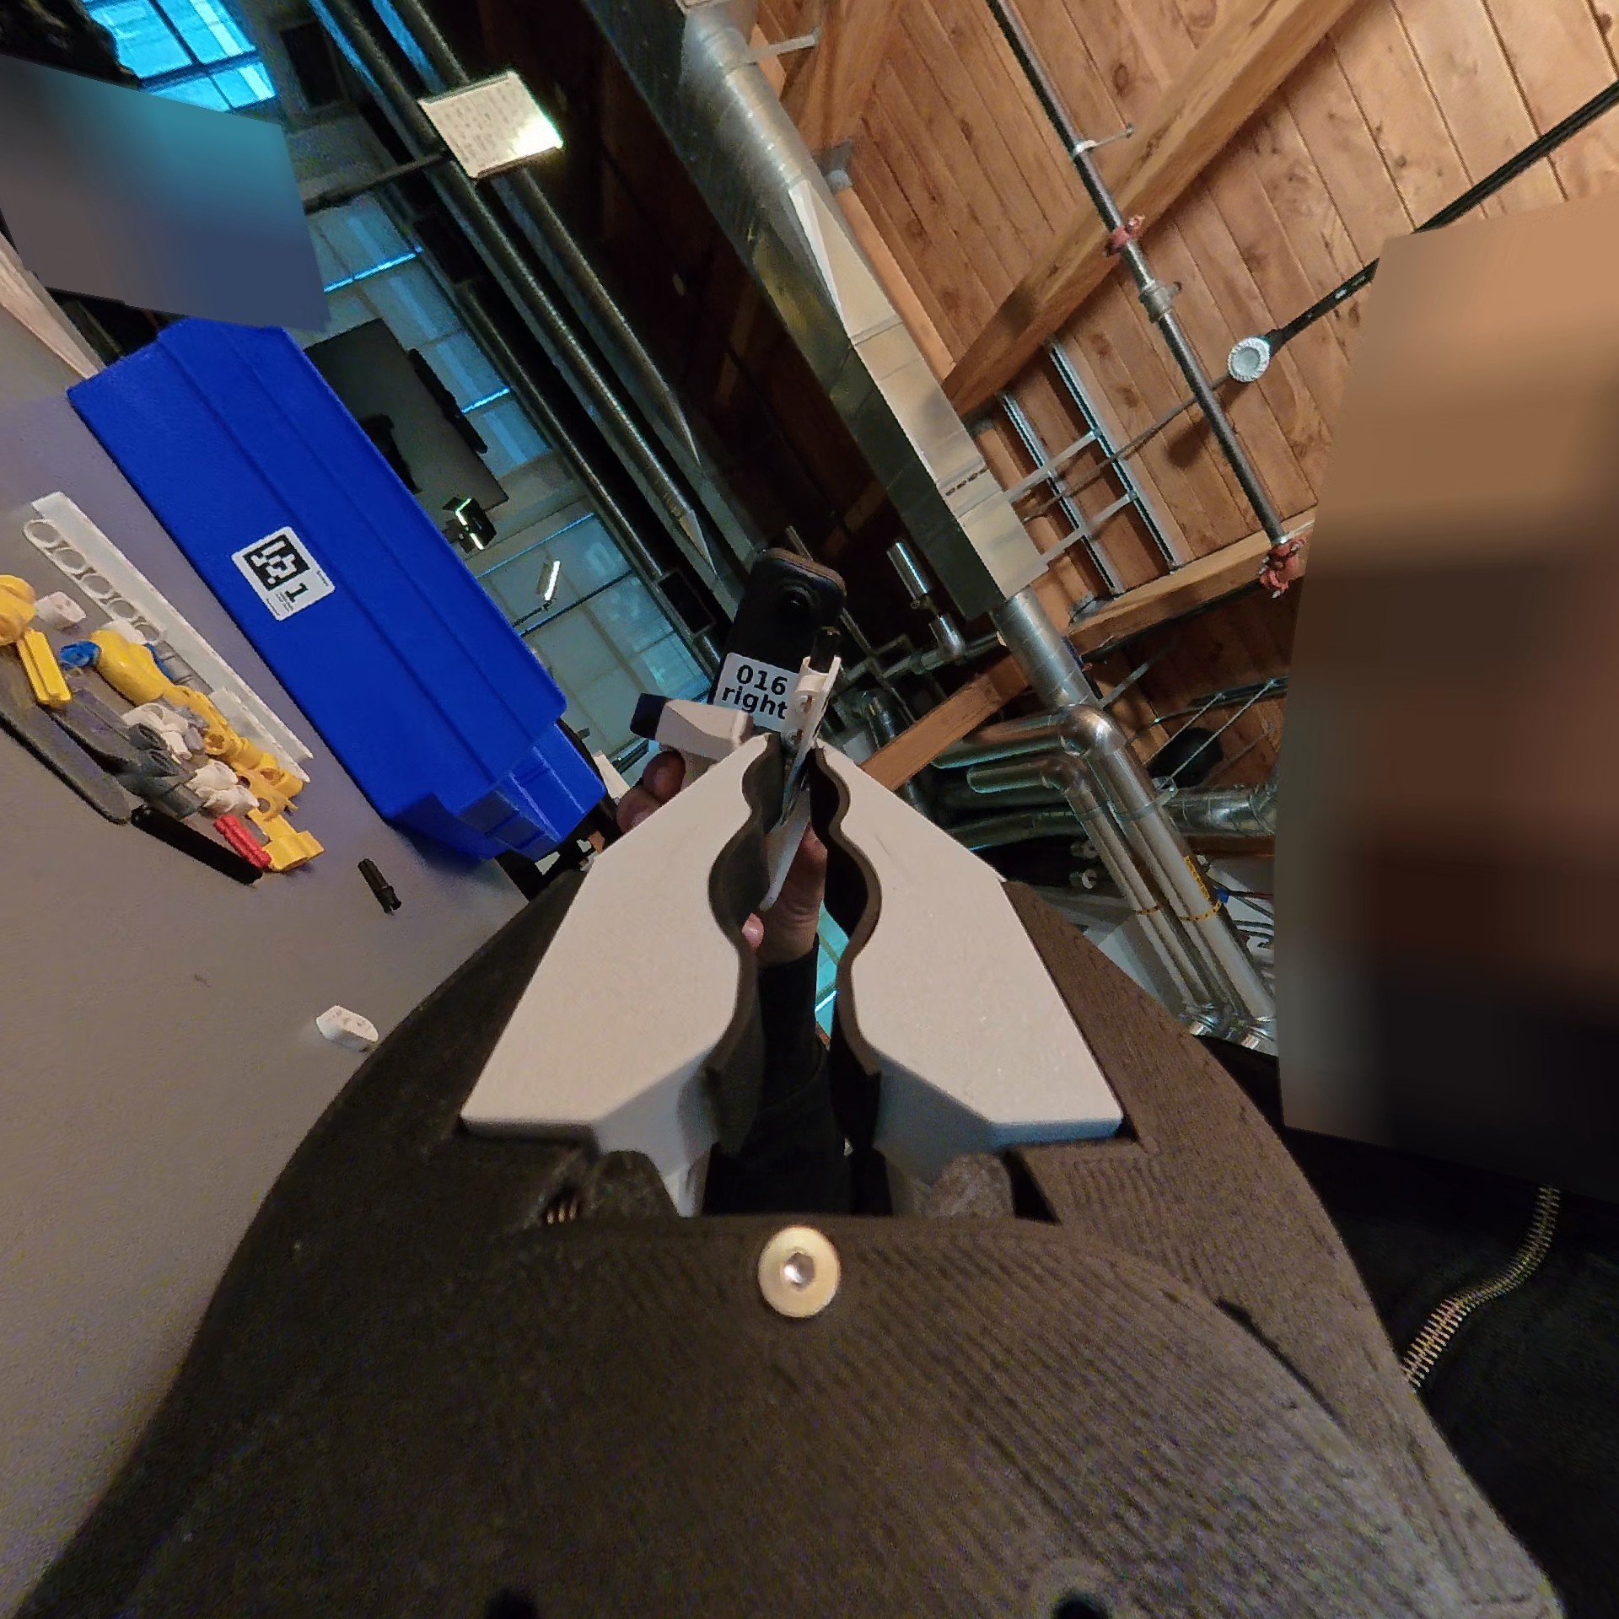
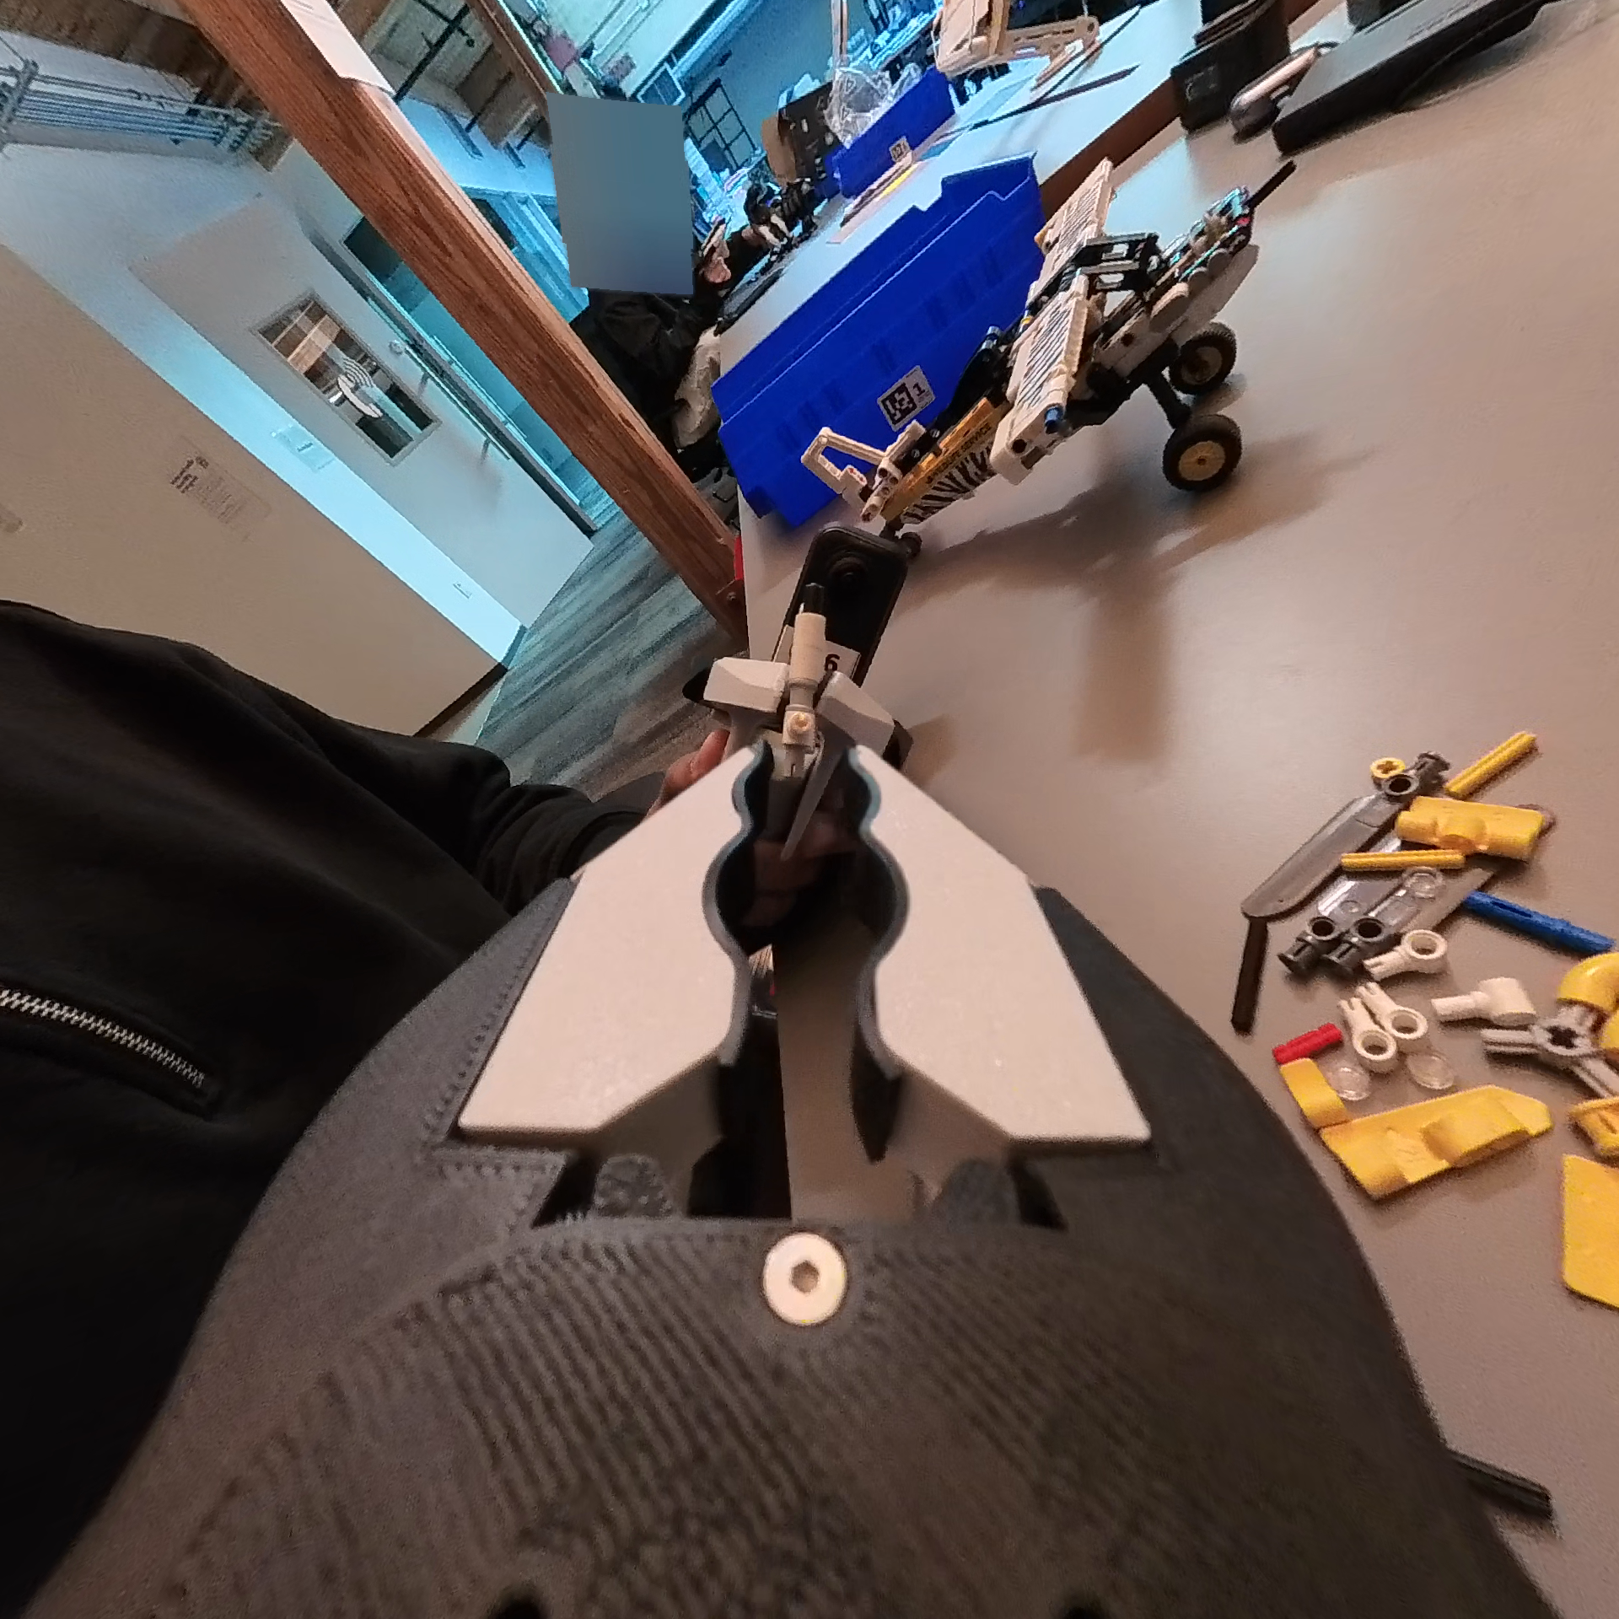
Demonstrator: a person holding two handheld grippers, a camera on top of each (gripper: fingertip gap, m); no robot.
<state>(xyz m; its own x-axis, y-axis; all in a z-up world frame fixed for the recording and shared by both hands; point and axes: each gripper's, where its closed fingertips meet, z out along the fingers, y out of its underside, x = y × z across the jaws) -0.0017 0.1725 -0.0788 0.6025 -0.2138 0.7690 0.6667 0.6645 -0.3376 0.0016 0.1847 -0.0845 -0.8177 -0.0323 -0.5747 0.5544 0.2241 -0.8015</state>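
Two grippers meet tip to tip above the table (image 2: 1139, 701). Left gripper (image 1: 795, 762) is clamped on a thin white piece (image 1: 810, 701) with a black pin; right gripper (image 2: 802, 758) stands narrowly parted around it. Blue bin (image 1: 350, 596) and loose yellow parts (image 2: 1419, 1130) lie beyond.

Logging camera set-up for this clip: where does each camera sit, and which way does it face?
Left wrist view: sits on the left tongs, tilted up toward the ceiling; shows its own grey fingers, the right tongs tip to tip with them, a thumb.
Right wrist view: sits on the right tongs, looking along the table; shows its own fingers, the left tongs, a black sleeve.
Shared: the white piece between both tongs, the blue bin, loose yellow parts.
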